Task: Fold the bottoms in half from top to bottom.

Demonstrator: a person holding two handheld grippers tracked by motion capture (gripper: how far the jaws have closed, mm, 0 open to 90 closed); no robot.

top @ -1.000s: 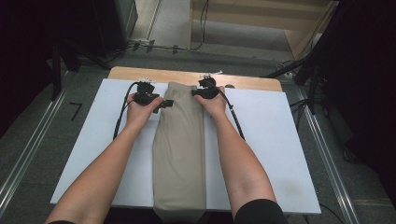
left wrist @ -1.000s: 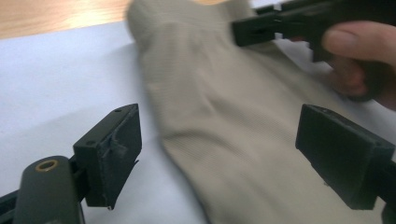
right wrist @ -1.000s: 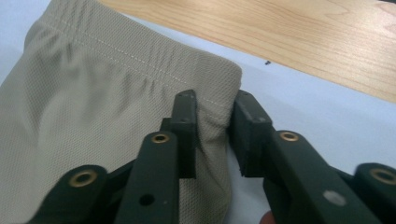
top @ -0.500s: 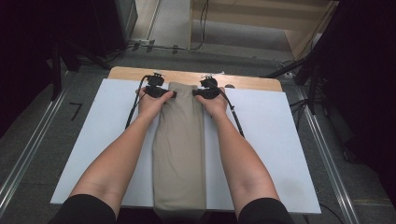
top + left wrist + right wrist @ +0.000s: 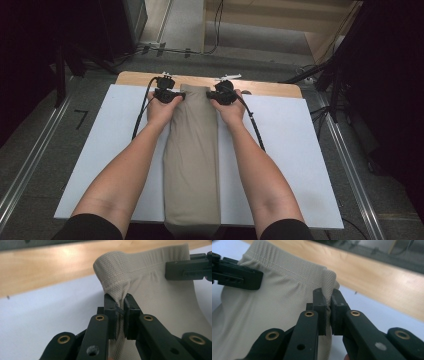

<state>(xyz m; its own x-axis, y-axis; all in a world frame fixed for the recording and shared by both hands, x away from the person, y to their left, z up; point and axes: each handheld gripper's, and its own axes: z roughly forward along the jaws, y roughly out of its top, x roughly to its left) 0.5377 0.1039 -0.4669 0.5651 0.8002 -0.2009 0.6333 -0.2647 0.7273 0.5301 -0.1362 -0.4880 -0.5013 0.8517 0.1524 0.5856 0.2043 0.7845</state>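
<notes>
A folded beige garment (image 5: 192, 150) lies lengthwise on the white sheet (image 5: 300, 160), its ribbed waistband at the far end. My left gripper (image 5: 180, 95) is at the waistband's far left corner. Its jaws have just been closing and now pinch a fold of the garment (image 5: 150, 287) between the left gripper's (image 5: 120, 305) pads. My right gripper (image 5: 212, 96) holds the far right corner, its jaws having just closed a little further. Seen up close, the right gripper (image 5: 328, 305) is shut on the garment's (image 5: 277, 290) edge. Each gripper view shows the other gripper across the waistband.
The sheet covers a wooden table (image 5: 270, 88) whose bare strip shows at the far edge. Black cables (image 5: 255, 131) trail from both grippers over the sheet. Dark stands (image 5: 335, 85) and metal floor rails (image 5: 30, 160) flank the table.
My left hand has slid forward and inward along the garment's left side to the far corner, and its jaws have shut on the cloth. The right hand has stayed put.
</notes>
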